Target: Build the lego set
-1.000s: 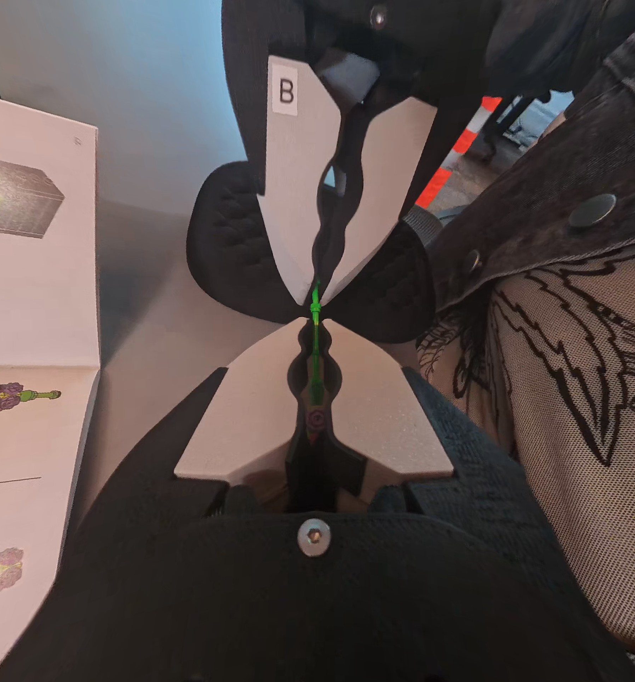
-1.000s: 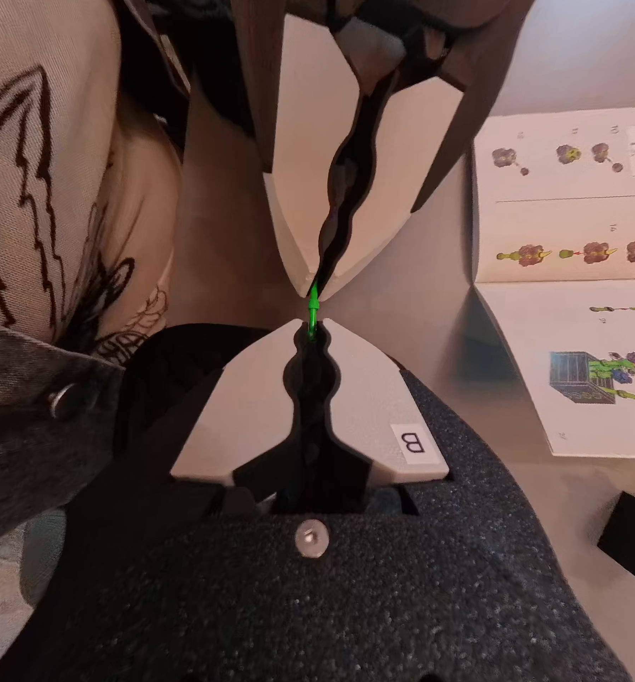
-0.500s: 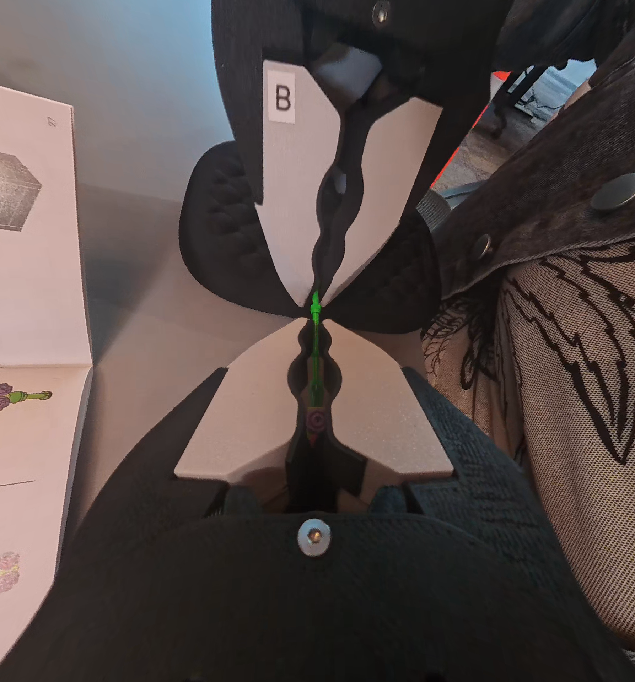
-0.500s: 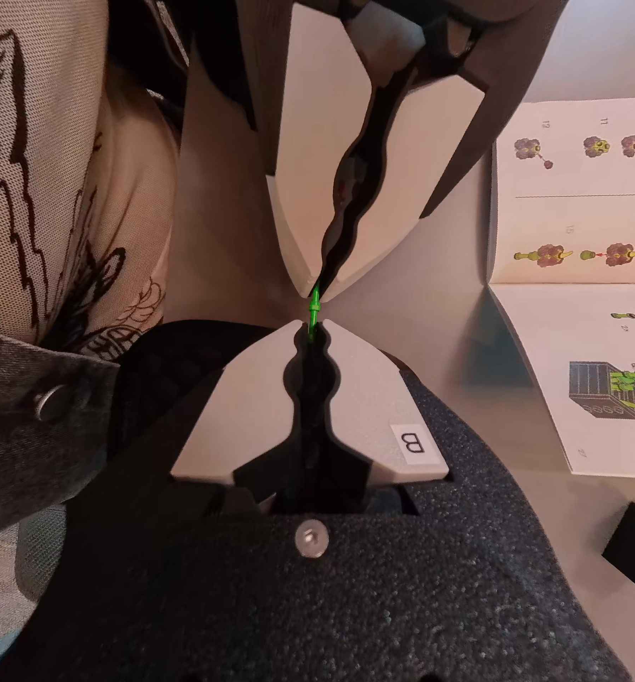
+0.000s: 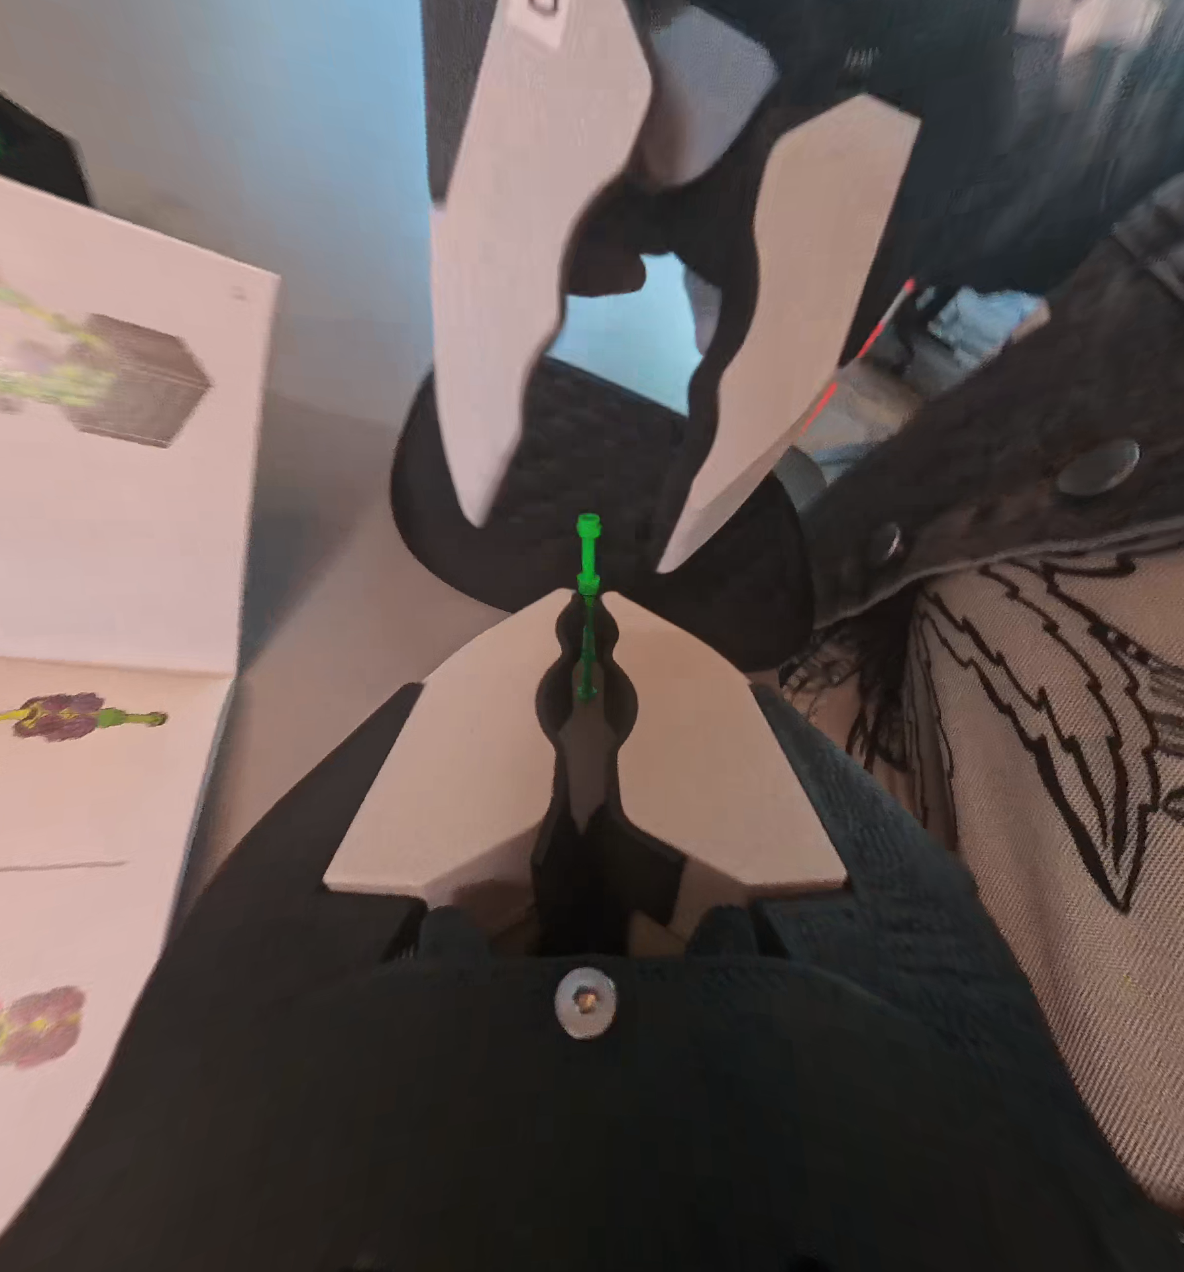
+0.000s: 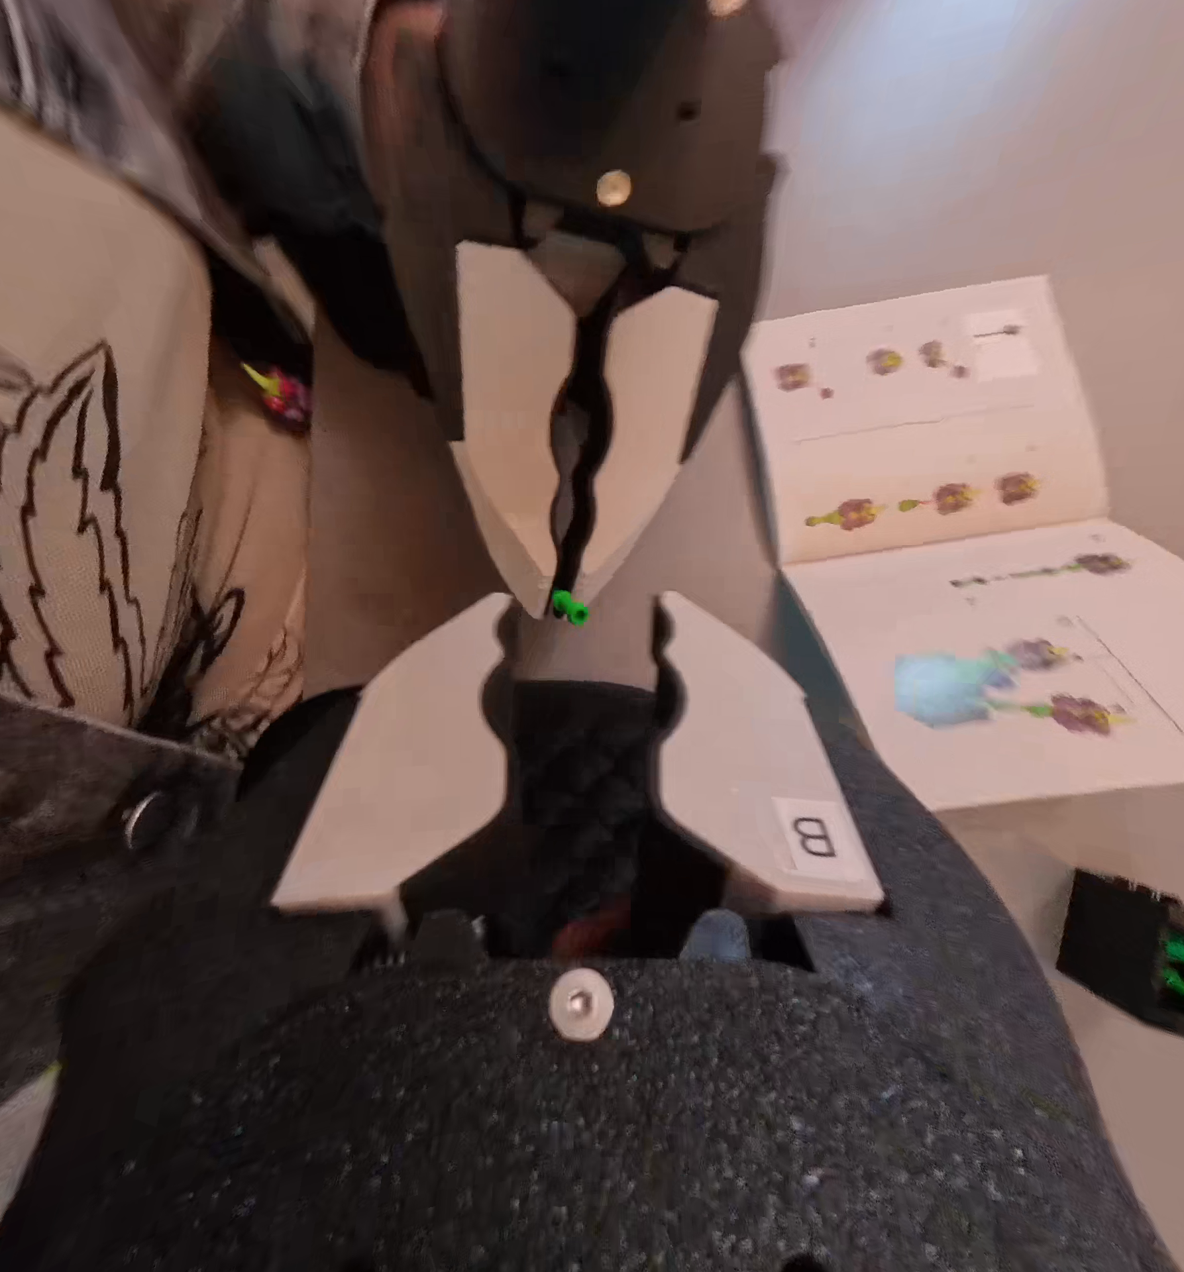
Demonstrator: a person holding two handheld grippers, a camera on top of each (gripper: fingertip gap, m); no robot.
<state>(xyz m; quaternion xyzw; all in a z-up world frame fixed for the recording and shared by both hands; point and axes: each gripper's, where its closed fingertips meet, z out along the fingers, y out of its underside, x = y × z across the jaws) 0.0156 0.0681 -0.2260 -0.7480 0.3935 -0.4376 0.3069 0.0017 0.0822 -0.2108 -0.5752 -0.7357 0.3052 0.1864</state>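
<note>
My left gripper [image 5: 587,596] is shut on a thin green lego stem [image 5: 587,545], whose end sticks out past the fingertips. My right gripper [image 6: 585,609] is open and empty, its fingertips either side of the stem's free end [image 6: 569,608] without touching it. In the left wrist view the right gripper [image 5: 575,533] hangs open just above the stem. In the right wrist view the left gripper [image 6: 565,592] points down at me, shut. A purple and yellow lego flower [image 6: 282,396] lies by the person's clothing, blurred.
The open instruction booklet [image 5: 107,564] lies on the grey table and also shows in the right wrist view [image 6: 954,619]. A black lego box with green stems [image 6: 1139,957] stands beside it. The person's patterned shirt and dark jacket [image 5: 1057,757] are close by.
My right gripper has opened, let go of the green stem and drawn back. My left gripper still holds the stem. The purple piece seen between the left jaws no longer shows there.
</note>
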